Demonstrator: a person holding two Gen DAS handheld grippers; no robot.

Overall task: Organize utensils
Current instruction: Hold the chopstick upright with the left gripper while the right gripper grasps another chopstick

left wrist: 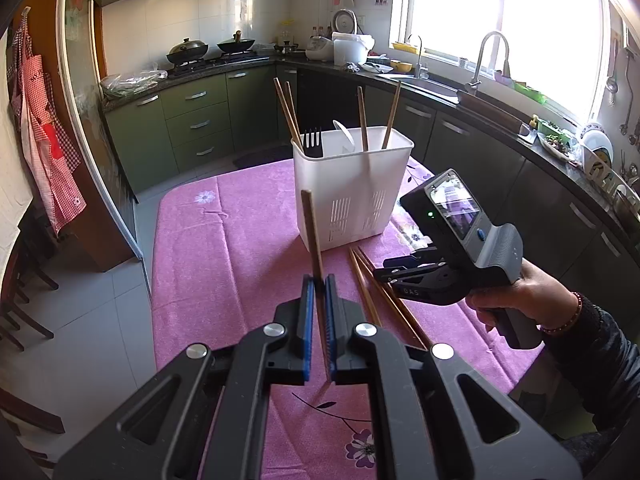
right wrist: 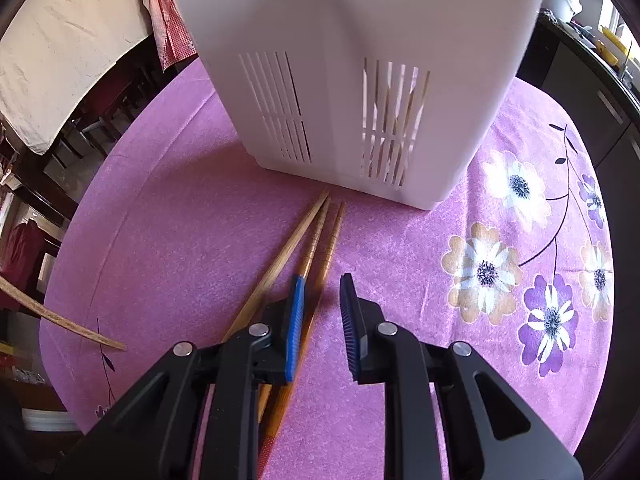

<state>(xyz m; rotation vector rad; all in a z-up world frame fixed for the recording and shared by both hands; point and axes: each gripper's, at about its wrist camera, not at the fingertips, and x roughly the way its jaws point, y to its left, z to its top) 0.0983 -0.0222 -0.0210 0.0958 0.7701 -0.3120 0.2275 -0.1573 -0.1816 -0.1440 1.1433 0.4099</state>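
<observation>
Three loose chopsticks (right wrist: 316,240) lie fanned on the pink flowered tablecloth (right wrist: 180,232), tips just short of the white slotted utensil holder (right wrist: 352,60) near the table's middle. My right gripper (right wrist: 322,292) points down over them, jaws narrowly apart and straddling one stick; I cannot tell whether the pads touch it. My left gripper (left wrist: 319,280) is clamped on a single chopstick (left wrist: 310,224), held upright. The holder already carries chopsticks, a black fork (left wrist: 313,142) and a white spoon (left wrist: 344,130).

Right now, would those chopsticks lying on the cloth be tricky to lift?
Probably. The three loose chopsticks look thin, stiff and smooth, so one might slip or pivot. They lie close together, so neighbours could shift. The fuzzy tablecloth likely limits rolling.
</observation>
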